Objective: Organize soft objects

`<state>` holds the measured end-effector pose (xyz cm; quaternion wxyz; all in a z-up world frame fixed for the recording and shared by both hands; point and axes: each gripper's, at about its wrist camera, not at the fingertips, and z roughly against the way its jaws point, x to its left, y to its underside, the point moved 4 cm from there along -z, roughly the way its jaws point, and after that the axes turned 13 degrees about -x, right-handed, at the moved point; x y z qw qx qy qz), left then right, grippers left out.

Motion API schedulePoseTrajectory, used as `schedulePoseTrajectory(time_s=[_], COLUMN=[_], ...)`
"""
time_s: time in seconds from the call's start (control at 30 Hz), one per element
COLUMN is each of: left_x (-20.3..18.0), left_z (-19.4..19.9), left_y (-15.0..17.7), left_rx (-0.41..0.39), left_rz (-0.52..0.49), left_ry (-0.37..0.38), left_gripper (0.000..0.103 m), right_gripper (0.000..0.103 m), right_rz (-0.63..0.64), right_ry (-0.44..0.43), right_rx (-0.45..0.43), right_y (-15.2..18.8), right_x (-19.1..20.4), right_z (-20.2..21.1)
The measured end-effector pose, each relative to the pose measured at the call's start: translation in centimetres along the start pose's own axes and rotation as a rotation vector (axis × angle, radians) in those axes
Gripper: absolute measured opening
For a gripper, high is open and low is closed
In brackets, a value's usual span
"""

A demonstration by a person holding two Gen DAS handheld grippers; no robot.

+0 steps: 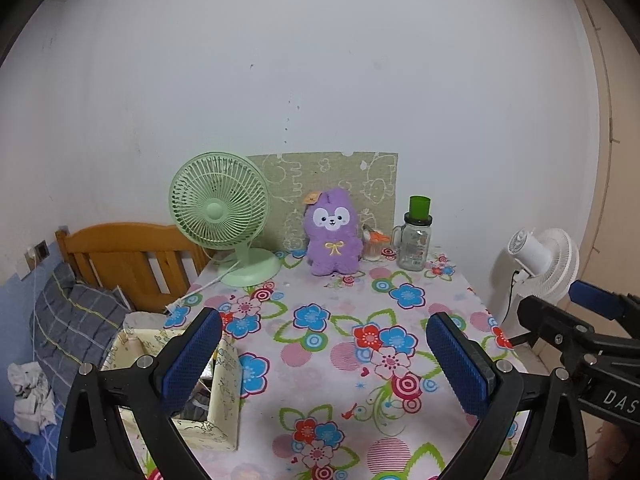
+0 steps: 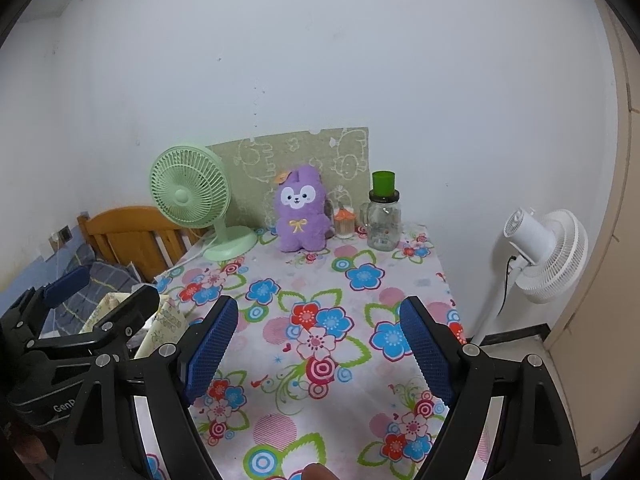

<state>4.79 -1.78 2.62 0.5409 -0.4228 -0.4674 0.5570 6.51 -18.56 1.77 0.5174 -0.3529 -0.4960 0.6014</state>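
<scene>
A purple plush toy (image 1: 333, 238) (image 2: 300, 216) sits upright at the back of the flowered table (image 1: 320, 344) (image 2: 320, 320), against a green patterned board. My left gripper (image 1: 324, 344) hovers open over the table's near half, far short of the toy, its left finger above a cream box (image 1: 224, 380). Beside it, my right gripper (image 2: 318, 336) also stands open with nothing between its blue pads. Each gripper shows at the edge of the other's view: the right one (image 1: 560, 312) and the left one (image 2: 104, 292). The cream box (image 2: 160, 320) holds dark items I cannot make out.
A green desk fan (image 1: 224, 216) (image 2: 192, 204) stands left of the toy; a small jar (image 1: 374, 246) and a glass jar with a green cup (image 1: 414, 240) (image 2: 384, 216) stand right. A white floor fan (image 2: 548, 252) is beyond the table's right edge, a wooden bed (image 1: 128, 256) on the left.
</scene>
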Motion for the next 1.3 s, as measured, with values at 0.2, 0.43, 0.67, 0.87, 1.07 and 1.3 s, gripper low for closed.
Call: schedulePoseTrajectory(time_s=[0.2,0.43,0.67,0.87,1.07,1.3], left_x=[0.4,0.5,0.7,0.9,0.9,0.7], left_z=[0.2,0.5,0.7,0.9,1.0,1.2], left_y=[-0.4,-0.6,-0.8,-0.9,-0.9,-1.1], left_rx=[-0.016,-0.023,-0.027,-0.032,-0.033,-0.04], left_rz=[0.026,0.025,0.027,0.03,0.029,0.031], left_ry=[0.01,0.008,0.007,0.007,0.007,0.005], left_gripper=[0.103,0.103,0.103,0.103,0.103,0.103], right_gripper=[0.085,0.085,0.085,0.085,0.085,0.085], right_rz=[0.004,0.008,0.013,0.01,0.011,0.012], right_ry=[0.0,0.001,-0.006,-0.009,-0.008,-0.007], right_rx=[-0.005,-0.005,-0.011,-0.012,-0.012,-0.013], right_y=[-0.2,-0.2,-0.4,-0.4,-0.6,-0.7], right_x=[0.1,0.3,0.6,0.7,0.7,0.8], right_z=[0.1,0.2,0.3,0.5,0.6,0.8])
